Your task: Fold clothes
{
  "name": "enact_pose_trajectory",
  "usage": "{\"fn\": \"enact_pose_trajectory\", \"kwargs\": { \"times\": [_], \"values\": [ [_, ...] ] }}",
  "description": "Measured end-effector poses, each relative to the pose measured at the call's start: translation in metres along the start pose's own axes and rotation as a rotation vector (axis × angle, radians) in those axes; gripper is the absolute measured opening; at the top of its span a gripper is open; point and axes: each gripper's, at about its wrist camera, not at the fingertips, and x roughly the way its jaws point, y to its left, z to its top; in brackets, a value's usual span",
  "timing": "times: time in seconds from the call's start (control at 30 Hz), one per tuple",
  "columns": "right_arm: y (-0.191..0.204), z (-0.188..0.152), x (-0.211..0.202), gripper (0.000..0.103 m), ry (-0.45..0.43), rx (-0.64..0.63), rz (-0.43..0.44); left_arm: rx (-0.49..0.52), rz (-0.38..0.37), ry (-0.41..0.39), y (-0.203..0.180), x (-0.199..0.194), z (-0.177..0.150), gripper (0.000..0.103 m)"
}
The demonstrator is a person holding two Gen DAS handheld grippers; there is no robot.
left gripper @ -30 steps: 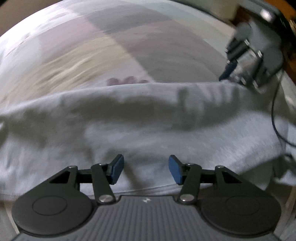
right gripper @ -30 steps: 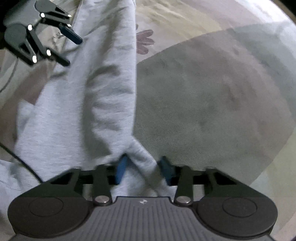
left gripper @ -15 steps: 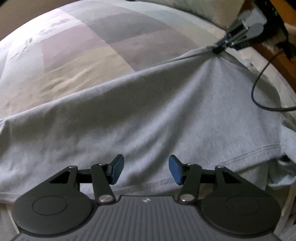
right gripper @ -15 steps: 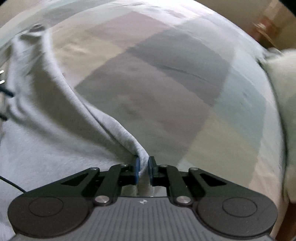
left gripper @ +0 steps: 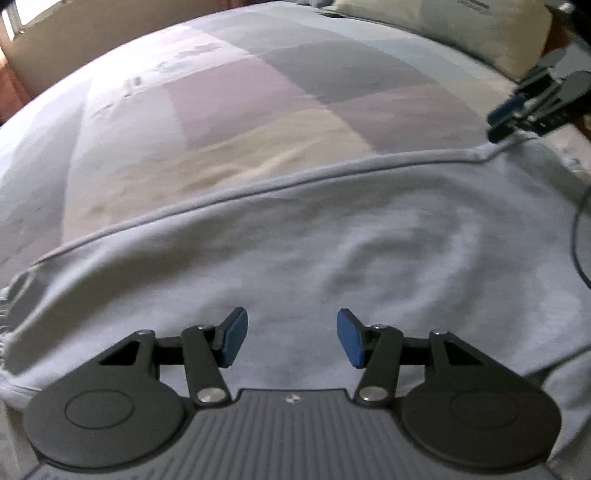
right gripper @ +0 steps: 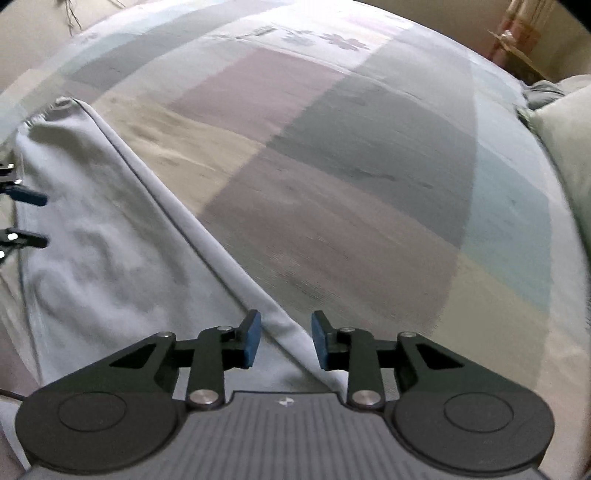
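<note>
A light grey garment lies spread flat on the bed, its hemmed edge running from left to upper right. My left gripper is open and empty, hovering over the garment's near part. My right gripper is open, its jaws straddling the garment's folded edge without holding it. The right gripper also shows in the left wrist view, at the garment's far right corner. The left gripper's fingertips show at the left edge of the right wrist view.
The bed cover has pastel patchwork squares. A pillow lies at the head of the bed and also shows in the right wrist view. A black cable runs along the garment's right side.
My right gripper pulled the garment's edge across the bed, laid it flat and opened, letting it go. The left gripper stayed open over the garment.
</note>
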Motion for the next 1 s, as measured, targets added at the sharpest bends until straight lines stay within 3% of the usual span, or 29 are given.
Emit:
{"fn": "enact_pose_trajectory", "kwargs": {
  "times": [0.1, 0.2, 0.27, 0.33, 0.4, 0.5, 0.6, 0.7, 0.83, 1.0],
  "values": [
    [0.015, 0.007, 0.011, 0.037, -0.005, 0.006, 0.038, -0.031, 0.054, 0.043, 0.025, 0.012, -0.011, 0.056],
    [0.023, 0.006, 0.017, 0.04, 0.008, 0.0, 0.058, -0.101, 0.035, 0.042, 0.059, 0.008, -0.036, 0.06],
    [0.024, 0.003, 0.019, 0.042, 0.02, 0.005, 0.048, -0.099, 0.066, 0.073, 0.071, 0.001, -0.042, 0.06],
    [0.018, -0.001, 0.015, 0.044, 0.025, 0.044, 0.031, -0.093, 0.105, 0.101, 0.081, -0.008, -0.044, 0.06],
    [0.005, -0.007, 0.008, 0.046, 0.013, 0.133, 0.009, -0.119, 0.119, 0.08, 0.091, -0.014, -0.039, 0.057],
    [-0.019, -0.02, -0.009, 0.049, -0.007, 0.238, -0.066, -0.14, 0.109, 0.029, 0.103, -0.014, -0.026, 0.057],
    [-0.051, -0.036, -0.027, 0.049, 0.0, 0.318, -0.162, -0.099, 0.132, 0.042, 0.099, 0.004, -0.017, 0.058],
    [-0.086, -0.054, -0.042, 0.049, 0.031, 0.352, -0.249, -0.118, 0.139, 0.06, 0.103, 0.016, -0.023, 0.069],
    [-0.115, -0.084, -0.049, 0.061, 0.101, 0.268, -0.289, -0.203, 0.14, 0.087, 0.113, 0.012, -0.026, 0.07],
    [-0.117, -0.121, -0.023, 0.061, 0.221, 0.109, -0.145, -0.181, 0.174, 0.126, 0.105, 0.014, -0.019, 0.069]
  ]
}}
